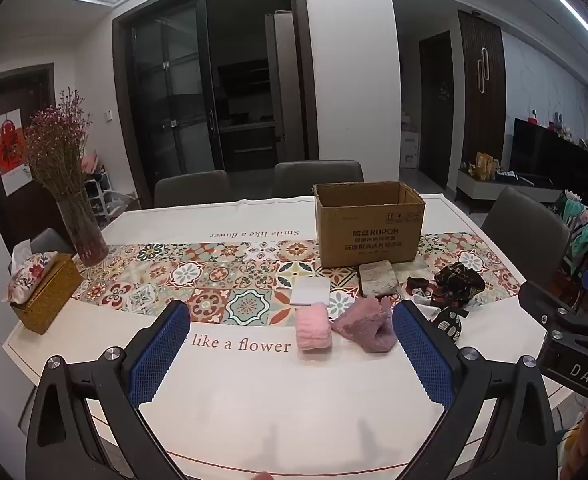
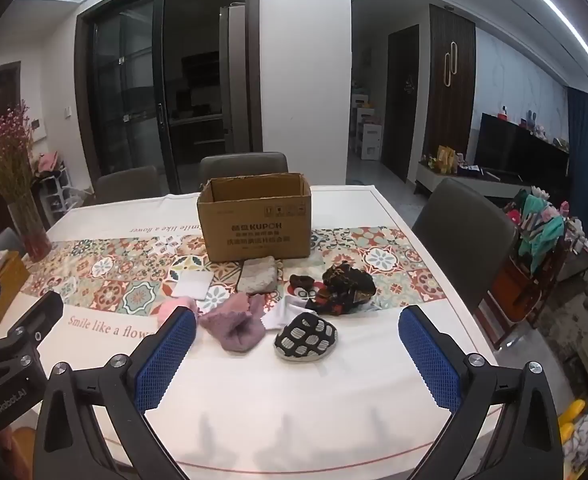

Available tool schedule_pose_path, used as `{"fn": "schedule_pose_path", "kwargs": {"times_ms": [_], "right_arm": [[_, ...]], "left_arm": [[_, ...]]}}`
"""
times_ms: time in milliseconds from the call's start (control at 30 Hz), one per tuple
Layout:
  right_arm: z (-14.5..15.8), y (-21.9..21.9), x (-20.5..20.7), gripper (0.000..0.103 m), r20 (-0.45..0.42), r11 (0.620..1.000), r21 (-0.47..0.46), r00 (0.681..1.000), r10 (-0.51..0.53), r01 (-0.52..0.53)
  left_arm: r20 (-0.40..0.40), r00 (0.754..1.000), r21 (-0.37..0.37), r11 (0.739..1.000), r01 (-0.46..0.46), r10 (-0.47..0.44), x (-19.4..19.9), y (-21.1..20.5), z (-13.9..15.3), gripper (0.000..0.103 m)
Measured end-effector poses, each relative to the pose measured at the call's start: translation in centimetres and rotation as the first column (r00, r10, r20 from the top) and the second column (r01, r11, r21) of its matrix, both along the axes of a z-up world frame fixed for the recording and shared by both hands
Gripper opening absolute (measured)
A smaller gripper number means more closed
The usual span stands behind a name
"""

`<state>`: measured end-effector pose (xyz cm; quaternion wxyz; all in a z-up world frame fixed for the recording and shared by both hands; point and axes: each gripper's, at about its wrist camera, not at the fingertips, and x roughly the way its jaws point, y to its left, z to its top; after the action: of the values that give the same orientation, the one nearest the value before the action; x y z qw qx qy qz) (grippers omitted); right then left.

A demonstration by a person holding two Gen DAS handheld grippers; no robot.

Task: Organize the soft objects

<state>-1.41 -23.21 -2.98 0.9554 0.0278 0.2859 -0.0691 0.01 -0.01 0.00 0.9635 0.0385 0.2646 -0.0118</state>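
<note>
Dining chairs ring the far and right edges of a large white worktop, which has a band of patterned tiles printed across its middle. Its near half is bare, leaving open room in front of both grippers.

An open cardboard box stands on the far side of the tile band, toward the right edge. At the left edge sit a glass vase of dried flowers and a woven tissue box.

The soft things lie in a loose cluster just in front of the box: a grey-brown folded cloth touching the box's base, a white square cloth left of it, a dark patterned bundle to the right, a mauve fluffy cloth, a rolled pink towel, and a black-and-white checked piece nearest the front edge.

The left gripper hangs over the near edge with its blue fingers spread wide and empty; the pink towel and mauve cloth lie just beyond the fingertips. The right gripper is likewise fully spread and empty, the checked piece lying between and ahead of its fingers, untouched.
</note>
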Motion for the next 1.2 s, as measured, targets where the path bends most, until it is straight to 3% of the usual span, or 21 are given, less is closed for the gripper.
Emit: {"fn": "schedule_pose_path", "kwargs": {"times_ms": [1200], "right_arm": [[0.1, -0.4, -0.5, 0.102, 0.019, 1.000, 0.012, 1.000, -0.002, 0.002]], "left_arm": [[0.017, 1.000, 0.000, 1.000, -0.009, 0.009, -1.0, 0.3, 0.2, 0.103]]}}
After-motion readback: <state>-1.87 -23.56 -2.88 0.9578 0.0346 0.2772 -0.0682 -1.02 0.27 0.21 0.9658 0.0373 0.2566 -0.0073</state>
